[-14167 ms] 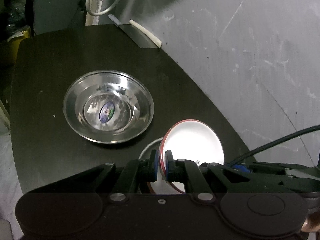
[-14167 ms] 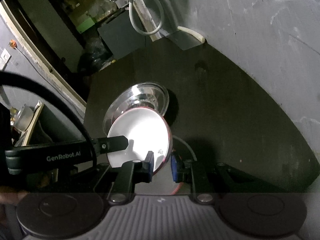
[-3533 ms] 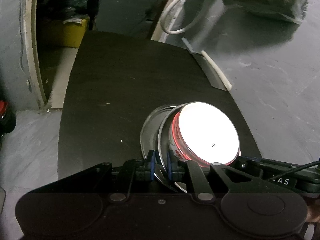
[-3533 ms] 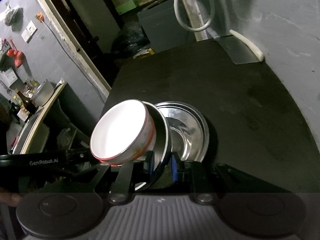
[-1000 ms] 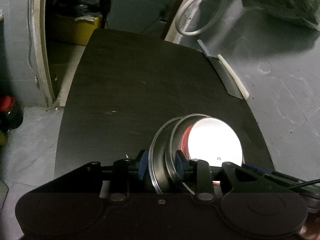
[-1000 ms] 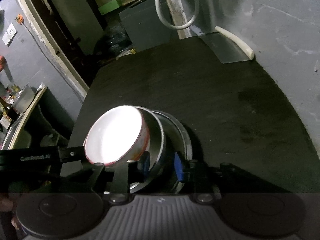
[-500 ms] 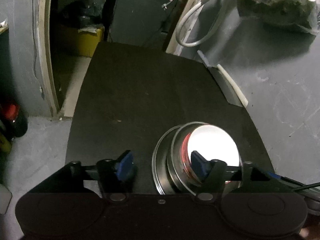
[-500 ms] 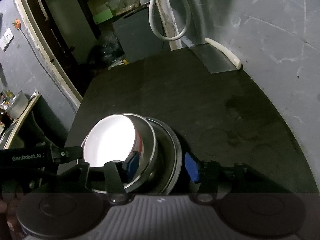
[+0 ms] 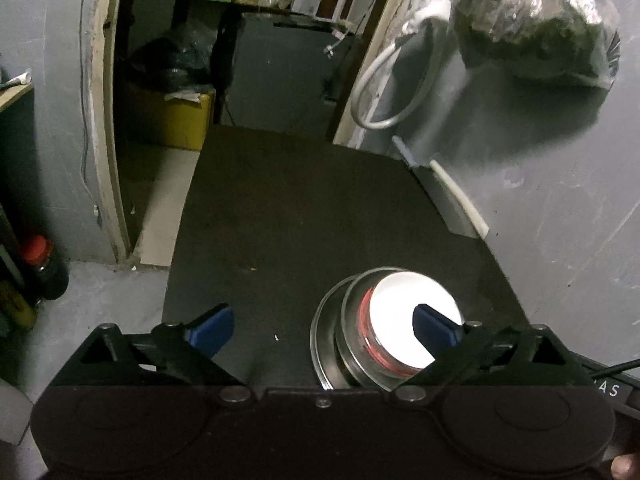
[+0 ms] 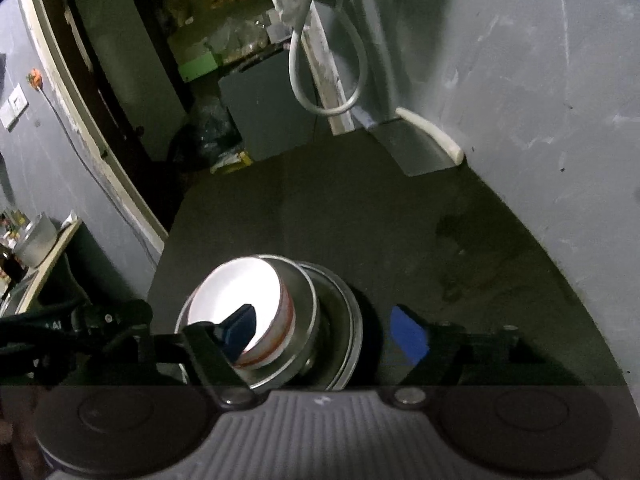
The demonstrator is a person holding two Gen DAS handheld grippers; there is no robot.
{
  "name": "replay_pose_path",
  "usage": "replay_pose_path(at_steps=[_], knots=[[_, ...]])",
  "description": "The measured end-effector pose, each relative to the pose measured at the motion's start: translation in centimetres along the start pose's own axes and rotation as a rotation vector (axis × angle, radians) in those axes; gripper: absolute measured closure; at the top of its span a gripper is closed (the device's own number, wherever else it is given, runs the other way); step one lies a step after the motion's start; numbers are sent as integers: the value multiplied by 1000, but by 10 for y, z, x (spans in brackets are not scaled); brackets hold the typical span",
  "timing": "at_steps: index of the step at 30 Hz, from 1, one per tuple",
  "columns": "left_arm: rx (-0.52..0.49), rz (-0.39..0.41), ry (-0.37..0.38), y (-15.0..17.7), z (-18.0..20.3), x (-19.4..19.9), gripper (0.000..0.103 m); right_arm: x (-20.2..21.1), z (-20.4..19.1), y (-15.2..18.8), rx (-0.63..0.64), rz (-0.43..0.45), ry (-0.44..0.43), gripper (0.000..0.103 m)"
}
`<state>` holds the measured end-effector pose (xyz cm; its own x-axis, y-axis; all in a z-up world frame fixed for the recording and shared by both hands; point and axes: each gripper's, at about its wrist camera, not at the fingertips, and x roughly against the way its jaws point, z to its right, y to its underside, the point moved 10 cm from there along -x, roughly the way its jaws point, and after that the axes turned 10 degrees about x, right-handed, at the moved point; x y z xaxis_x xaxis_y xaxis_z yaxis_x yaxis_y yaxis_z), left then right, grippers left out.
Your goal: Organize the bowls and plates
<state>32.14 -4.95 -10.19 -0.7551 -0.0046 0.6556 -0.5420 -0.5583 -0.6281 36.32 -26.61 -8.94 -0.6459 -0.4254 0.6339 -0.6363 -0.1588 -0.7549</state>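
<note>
A white bowl with a red rim (image 9: pixel 404 304) sits nested inside a steel bowl (image 9: pixel 350 344), which sits in a wider steel plate (image 9: pixel 320 340) on the dark table (image 9: pixel 300 208). The stack also shows in the right wrist view, white bowl (image 10: pixel 236 284) inside the steel bowl (image 10: pixel 304 320) on the plate (image 10: pixel 352 328). My left gripper (image 9: pixel 324 326) is open above the stack's left side and holds nothing. My right gripper (image 10: pixel 324 330) is open above the stack's right side and holds nothing.
A grey wall (image 9: pixel 560 200) runs along the table's right side. A white tube and a flat grey sheet (image 9: pixel 452 200) lie at the table's far right edge. A white hose loop (image 9: pixel 384 92) hangs beyond. A doorway and yellow box (image 9: pixel 176 120) lie behind.
Both grippers were shut on the bowl rims while nesting the stack; they have let go, opened wide and pulled back and up. The stack now rests on the table.
</note>
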Motion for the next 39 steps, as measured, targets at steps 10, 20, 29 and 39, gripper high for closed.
replay_pose_path(at_steps=[10,20,29,39], knots=[[8,59,14,5,1,28,2,25,-4,-1,-3,46,-4,12],[0,69,33,11,1,44,1,54,-13,-4,28,105,3,4],[-27,93,79,8,2,60,1,73,-26,-5,48,148,9,0],[-75,88,150,5,-6,78,1,96,-48,-6,64,201,88,0]])
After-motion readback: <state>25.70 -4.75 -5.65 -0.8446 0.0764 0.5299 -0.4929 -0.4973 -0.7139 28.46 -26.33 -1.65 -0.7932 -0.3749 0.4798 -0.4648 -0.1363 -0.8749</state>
